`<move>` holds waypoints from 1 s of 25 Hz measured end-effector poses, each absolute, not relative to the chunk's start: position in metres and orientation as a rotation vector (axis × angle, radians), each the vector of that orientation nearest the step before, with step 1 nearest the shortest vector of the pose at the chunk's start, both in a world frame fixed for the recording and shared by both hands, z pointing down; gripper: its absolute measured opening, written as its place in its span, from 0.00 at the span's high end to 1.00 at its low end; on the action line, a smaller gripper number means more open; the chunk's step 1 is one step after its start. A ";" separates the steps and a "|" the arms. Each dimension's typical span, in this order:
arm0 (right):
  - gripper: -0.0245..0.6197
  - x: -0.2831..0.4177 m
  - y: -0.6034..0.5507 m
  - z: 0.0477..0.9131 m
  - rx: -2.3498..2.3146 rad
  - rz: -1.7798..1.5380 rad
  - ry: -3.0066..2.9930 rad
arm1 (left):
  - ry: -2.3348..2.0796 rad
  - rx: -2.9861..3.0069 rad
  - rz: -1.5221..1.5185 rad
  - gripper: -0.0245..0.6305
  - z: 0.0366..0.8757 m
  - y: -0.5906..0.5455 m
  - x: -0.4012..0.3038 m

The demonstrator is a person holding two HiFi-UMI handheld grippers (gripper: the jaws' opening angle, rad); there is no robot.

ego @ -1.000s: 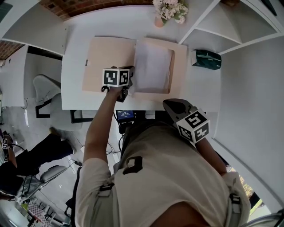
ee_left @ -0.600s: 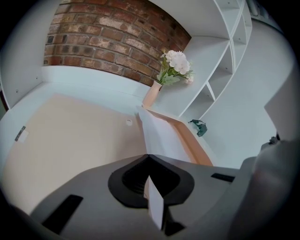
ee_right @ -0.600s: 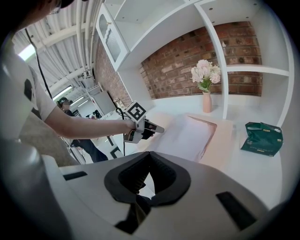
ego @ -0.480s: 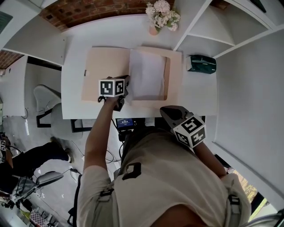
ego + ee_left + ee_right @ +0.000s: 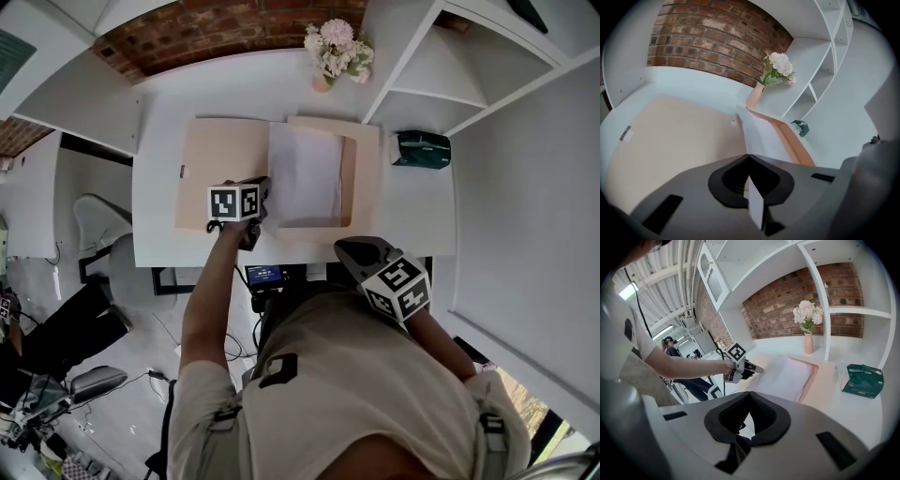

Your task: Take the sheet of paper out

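An open beige folder (image 5: 220,169) lies flat on the white table (image 5: 412,211). A white sheet of paper (image 5: 305,173) rests on the folder's right half (image 5: 364,178), and its left edge reaches over the fold. My left gripper (image 5: 265,202) is shut on the sheet's near left corner. In the left gripper view the sheet (image 5: 761,136) runs out from the shut left gripper (image 5: 749,157). My right gripper (image 5: 361,251) hangs shut and empty just off the table's front edge, away from the folder. The right gripper view shows the left gripper (image 5: 752,366) on the sheet (image 5: 785,376).
A vase of flowers (image 5: 330,52) stands at the table's back edge. A green packet (image 5: 422,150) lies to the right of the folder. White shelves (image 5: 450,56) rise at the back right. A chair (image 5: 94,206) and another person (image 5: 56,328) are off to the left.
The sheet has slid a little to the left across the folder, drawn by my left gripper. The right gripper has stayed where it was.
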State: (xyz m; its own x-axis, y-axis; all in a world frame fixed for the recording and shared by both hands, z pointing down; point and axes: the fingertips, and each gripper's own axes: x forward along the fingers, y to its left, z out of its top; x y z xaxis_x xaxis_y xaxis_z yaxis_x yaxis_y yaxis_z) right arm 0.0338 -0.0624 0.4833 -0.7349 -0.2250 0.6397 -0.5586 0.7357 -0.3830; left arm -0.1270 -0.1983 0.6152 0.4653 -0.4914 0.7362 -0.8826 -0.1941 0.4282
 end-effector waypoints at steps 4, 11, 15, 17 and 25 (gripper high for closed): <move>0.93 0.030 -0.061 0.487 0.587 0.769 -2.362 | -1.170 1.837 0.567 0.94 0.618 -0.196 -0.135; 0.93 0.020 -0.060 0.487 0.579 0.753 -2.364 | -1.197 1.824 0.570 0.94 0.621 -0.193 -0.150; 0.93 0.017 -0.060 0.488 0.576 0.750 -2.367 | -1.216 1.810 0.578 0.94 0.622 -0.186 -0.157; 0.93 0.017 -0.060 0.488 0.573 0.741 -2.371 | -1.231 1.802 0.572 0.94 0.621 -0.184 -0.160; 0.93 0.015 -0.063 0.488 0.564 0.713 -2.393 | -1.293 1.797 0.573 0.94 0.618 -0.186 -0.176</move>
